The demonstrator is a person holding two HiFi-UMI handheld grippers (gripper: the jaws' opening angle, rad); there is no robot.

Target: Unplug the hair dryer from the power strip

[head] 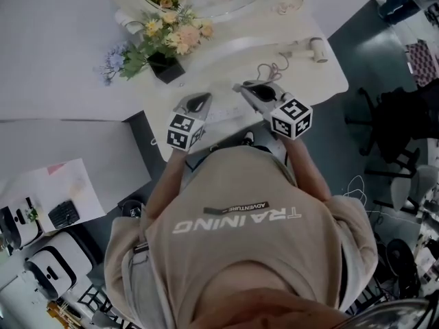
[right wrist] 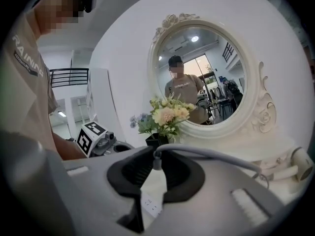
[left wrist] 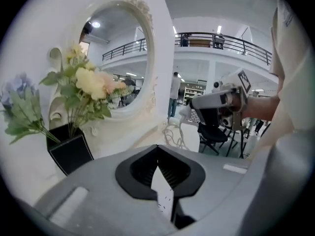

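My right gripper (right wrist: 153,154) is shut on the plug end of the hair dryer's grey cable (right wrist: 211,155). The cable runs off to the right toward the white hair dryer (right wrist: 301,163), which lies on the vanity's far right (head: 317,49). The plug body is hidden between the pads. Below those jaws a piece of the white power strip (right wrist: 150,205) shows, apart from the plug. My left gripper (left wrist: 158,154) hangs above the table with a gap between its jaws and nothing held; only a white surface (left wrist: 165,193) shows through. In the head view both grippers, left (head: 199,103) and right (head: 257,91), hover over the tabletop.
A black vase of flowers (head: 164,40) stands at the back left of the white vanity table (head: 329,88), in front of an oval white-framed mirror (right wrist: 206,82). Loose cords (head: 271,69) lie near the hair dryer. Office chairs and equipment stand on the floor to the right.
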